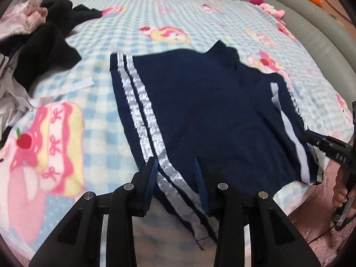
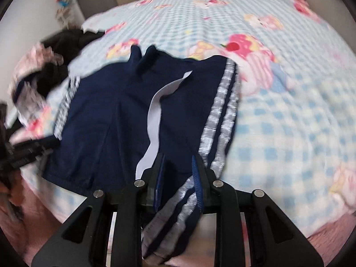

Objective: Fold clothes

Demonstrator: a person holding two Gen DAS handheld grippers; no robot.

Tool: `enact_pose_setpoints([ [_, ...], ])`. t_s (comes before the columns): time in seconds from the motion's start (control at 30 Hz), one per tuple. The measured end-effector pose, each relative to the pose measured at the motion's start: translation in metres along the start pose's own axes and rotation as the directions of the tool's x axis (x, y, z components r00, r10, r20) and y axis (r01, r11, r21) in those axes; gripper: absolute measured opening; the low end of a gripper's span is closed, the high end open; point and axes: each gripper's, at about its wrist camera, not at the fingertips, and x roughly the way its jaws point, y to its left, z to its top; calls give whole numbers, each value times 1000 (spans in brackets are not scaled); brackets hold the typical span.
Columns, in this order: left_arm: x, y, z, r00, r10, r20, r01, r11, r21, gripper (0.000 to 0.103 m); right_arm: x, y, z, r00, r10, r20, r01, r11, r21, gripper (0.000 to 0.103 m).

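Observation:
Navy shorts (image 1: 200,102) with silver side stripes lie spread flat on the blue checked blanket (image 1: 155,11). Over their near left edge my left gripper (image 1: 175,162) stands open; the striped hem runs between its fingers, and the pads do not press on it. In the right wrist view the same shorts (image 2: 106,111) show a white inner band. My right gripper (image 2: 178,160) is open over the near right striped edge, with cloth passing loosely between its fingers. The right gripper (image 1: 320,142) also shows at the shorts' right edge, and the left gripper (image 2: 33,146) at their left edge.
A heap of black, pink and white clothes (image 1: 40,51) lies at the far left of the bed. Pink plush toys (image 1: 271,9) sit by the grey padded bed frame (image 1: 311,22). A pink fleece cover (image 1: 311,233) hangs along the near edge.

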Motion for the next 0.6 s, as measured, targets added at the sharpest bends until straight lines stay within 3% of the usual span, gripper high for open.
enact_pose_setpoints([
  [0.23,9,-54,62,994,-105,23,102,988,116,34,-2,-32,55,999,-41,28,41,999,-2,29],
  [0.4,53,-99,100,998,-50,34,39,965,260,34,26,-52,80,998,-56,7,56,998,30,30],
  [0.6,110,-111,149,1000,-11,16,5,947,321,34,68,-69,96,999,-20,-30,21,998,52,31],
])
